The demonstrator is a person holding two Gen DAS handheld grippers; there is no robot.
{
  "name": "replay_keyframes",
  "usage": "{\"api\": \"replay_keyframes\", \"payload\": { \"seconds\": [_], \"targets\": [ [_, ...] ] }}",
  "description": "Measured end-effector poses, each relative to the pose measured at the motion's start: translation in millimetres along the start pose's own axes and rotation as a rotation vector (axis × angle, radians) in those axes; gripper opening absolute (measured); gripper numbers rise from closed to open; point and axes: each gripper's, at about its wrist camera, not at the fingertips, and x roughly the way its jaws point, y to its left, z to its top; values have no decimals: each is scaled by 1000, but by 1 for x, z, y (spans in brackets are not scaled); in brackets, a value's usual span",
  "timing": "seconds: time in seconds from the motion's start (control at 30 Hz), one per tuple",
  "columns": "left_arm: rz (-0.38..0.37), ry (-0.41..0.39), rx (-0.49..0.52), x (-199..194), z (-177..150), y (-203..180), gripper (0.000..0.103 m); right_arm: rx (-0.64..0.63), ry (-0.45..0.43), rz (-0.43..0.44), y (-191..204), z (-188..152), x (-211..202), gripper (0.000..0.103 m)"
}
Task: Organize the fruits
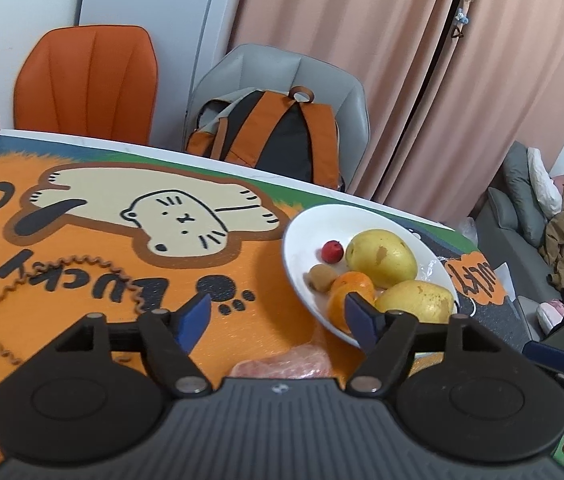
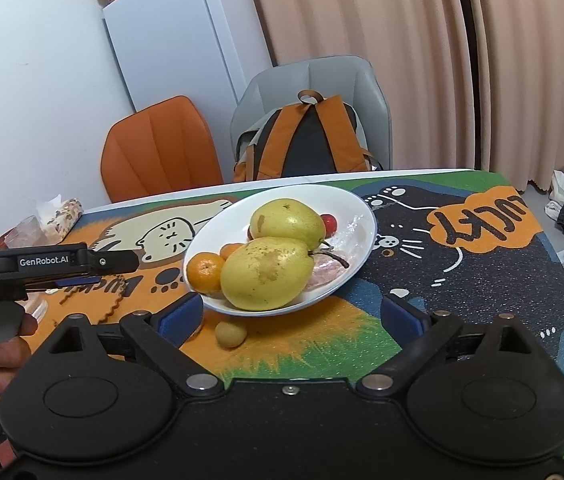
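I'm in a home dining/living room: cartoon-cat tablecloth [image 1: 81, 280] on the table, orange chair [image 1: 85, 80] and grey chair [image 1: 282, 68] with a backpack [image 1: 277, 136], white fridge [image 2: 185, 52], pink curtains [image 1: 362, 60], cluttered sofa [image 1: 522, 220].

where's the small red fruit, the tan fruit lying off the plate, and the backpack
small red fruit [image 1: 332, 251]: left wrist view, middle of its round body, on the plate
tan fruit [image 2: 230, 333]: right wrist view, its centre, on the mat
backpack [image 2: 306, 141]: right wrist view, dark middle panel
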Motion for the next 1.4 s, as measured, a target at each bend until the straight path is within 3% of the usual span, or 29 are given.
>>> {"api": "replay_keyframes", "payload": {
  "seconds": [0.7, 1.4],
  "targets": [
    [61, 33, -9, -33, -23, 34, 89, -30, 64, 71, 24, -12, -1, 103],
    [115, 34, -62, -42, -68, 44, 90, -33, 82, 67, 31, -39, 7, 102]
  ]
}}
